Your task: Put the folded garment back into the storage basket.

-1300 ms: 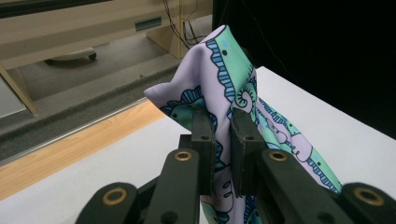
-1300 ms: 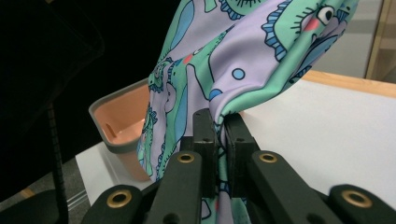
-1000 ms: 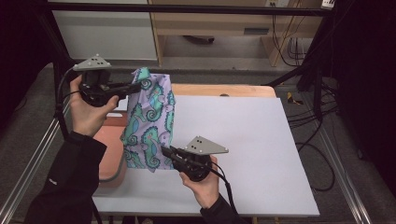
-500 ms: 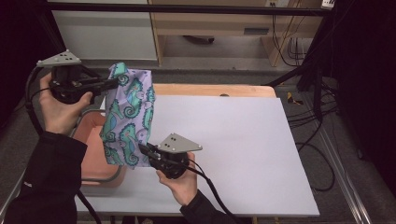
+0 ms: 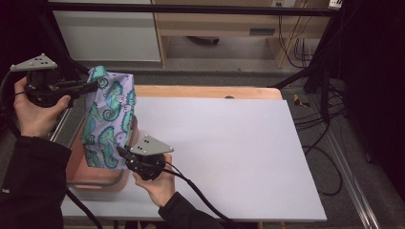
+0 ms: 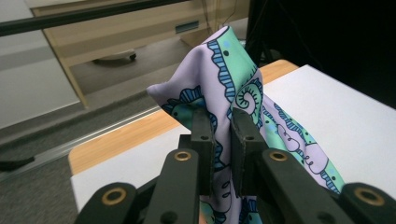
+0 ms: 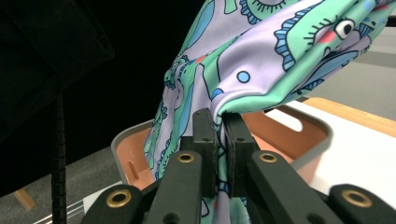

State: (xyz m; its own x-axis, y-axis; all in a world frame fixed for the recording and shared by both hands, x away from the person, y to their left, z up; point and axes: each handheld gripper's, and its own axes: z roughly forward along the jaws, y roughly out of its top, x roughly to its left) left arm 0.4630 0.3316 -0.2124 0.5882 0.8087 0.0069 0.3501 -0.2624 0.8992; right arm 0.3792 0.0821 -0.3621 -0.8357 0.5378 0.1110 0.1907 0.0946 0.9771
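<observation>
**A:** What sits at the left of the high view?

**B:** The left hand [image 5: 33, 112], at about 9 o'clock from the table's middle, holds the left gripper [image 5: 98, 84] out past the table's left edge. Its jaws point toward 3 o'clock and are clamped on the top corner of a seahorse cloth [image 5: 109, 121] — lilac fabric with teal and blue seahorses.

**A:** And the cloth itself?

**B:** It hangs stretched between the two grippers, its lower part above a terracotta tub [image 5: 93, 179] with a grey rim that stands at the table's left edge, around 8 o'clock. In the left gripper view the black jaws pinch a fold of the cloth [image 6: 243, 93], which rises to a peak at 12 o'clock.

**A:** Moving right?

**B:** The right gripper [image 5: 119, 151], held in the right hand [image 5: 157, 183], sits at about 7 o'clock from the table's middle. Its jaws are closed on the cloth's lower corner. In the right gripper view the fabric [image 7: 261, 60] drapes up toward 1 o'clock from the jaws, with the tub [image 7: 308, 128] just behind.

**A:** Further right?

**B:** The white table top [image 5: 229, 152] — a wooden strip runs along its far edge, at 12 o'clock.
</observation>
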